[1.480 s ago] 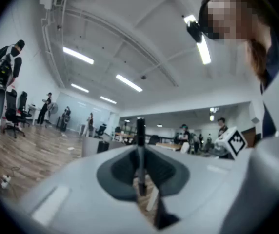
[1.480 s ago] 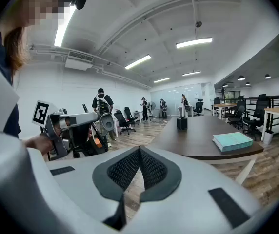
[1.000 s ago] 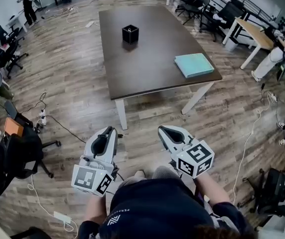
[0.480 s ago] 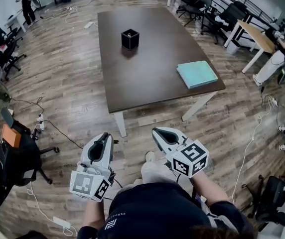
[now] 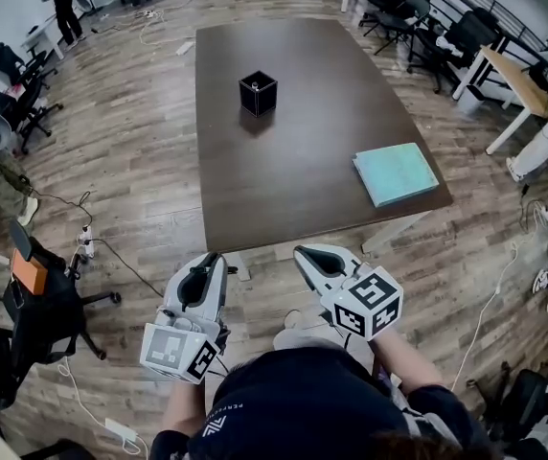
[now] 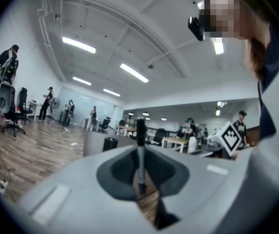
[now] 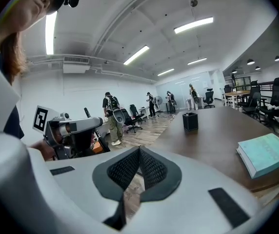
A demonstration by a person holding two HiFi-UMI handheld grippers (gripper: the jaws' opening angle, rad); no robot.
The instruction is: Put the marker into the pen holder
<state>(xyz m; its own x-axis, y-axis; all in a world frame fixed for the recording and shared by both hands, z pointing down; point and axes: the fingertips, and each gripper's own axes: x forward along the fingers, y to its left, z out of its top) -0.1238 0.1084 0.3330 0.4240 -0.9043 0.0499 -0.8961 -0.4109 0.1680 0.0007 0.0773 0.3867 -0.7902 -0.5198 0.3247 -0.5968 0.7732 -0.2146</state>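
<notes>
The black square pen holder [image 5: 258,94] stands on the far half of the dark brown table [image 5: 293,190]; it also shows small in the left gripper view [image 6: 110,144] and the right gripper view [image 7: 190,121]. My left gripper [image 5: 211,259] is shut on a dark marker [image 6: 140,147], which sticks out upright between its pads. From the right gripper view the marker [image 7: 88,116] pokes up out of that gripper. My right gripper [image 5: 304,253] is shut with nothing in it, its pads [image 7: 144,167] touching. Both grippers are held over the floor, short of the table's near edge.
A teal book [image 5: 396,173] lies at the table's near right corner. Office chairs [image 5: 34,305] and floor cables [image 5: 111,252] are to the left. More desks and chairs [image 5: 485,56] stand to the right. People stand at the far end [image 5: 63,3].
The table has come nearer in the head view as the person steps towards it. Both grippers keep their pose and their jaws have not moved.
</notes>
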